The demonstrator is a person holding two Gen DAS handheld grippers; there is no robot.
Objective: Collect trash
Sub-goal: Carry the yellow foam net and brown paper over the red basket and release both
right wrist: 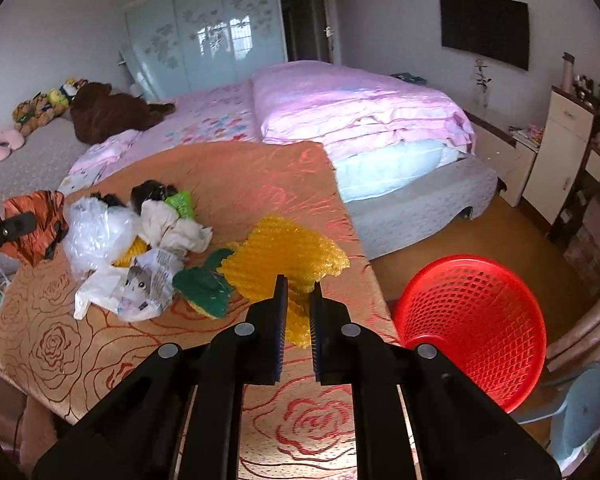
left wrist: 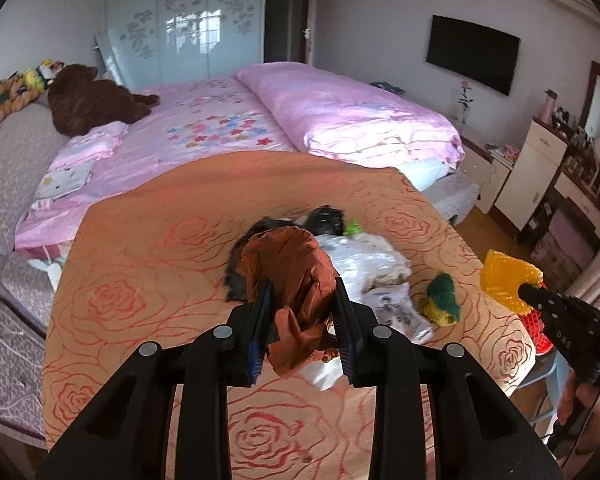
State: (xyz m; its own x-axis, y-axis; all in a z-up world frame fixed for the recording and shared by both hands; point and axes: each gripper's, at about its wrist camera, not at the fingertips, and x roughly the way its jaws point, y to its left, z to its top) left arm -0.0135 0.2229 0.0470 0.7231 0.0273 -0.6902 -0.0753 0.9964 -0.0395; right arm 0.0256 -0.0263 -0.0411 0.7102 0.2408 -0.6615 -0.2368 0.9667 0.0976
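My left gripper [left wrist: 302,290] is shut on a crumpled brown foil wrapper [left wrist: 292,268] and holds it above the orange rose-patterned table [left wrist: 140,280]; the wrapper also shows in the right wrist view [right wrist: 36,228]. My right gripper [right wrist: 299,286] is shut on yellow bubble wrap [right wrist: 284,252], seen from the left wrist view [left wrist: 504,276] at the table's right edge. A pile of trash stays on the table: clear plastic [right wrist: 96,236], white cloth [right wrist: 172,228], a printed paper bag [right wrist: 144,284], a green-and-yellow sponge [right wrist: 204,284], a green scrap [right wrist: 180,202].
A red mesh basket [right wrist: 472,320] stands on a light blue stool [right wrist: 576,408] to the right of the table. Behind the table is a bed with pink bedding [right wrist: 340,104]. A dresser [right wrist: 560,160] stands at the right wall.
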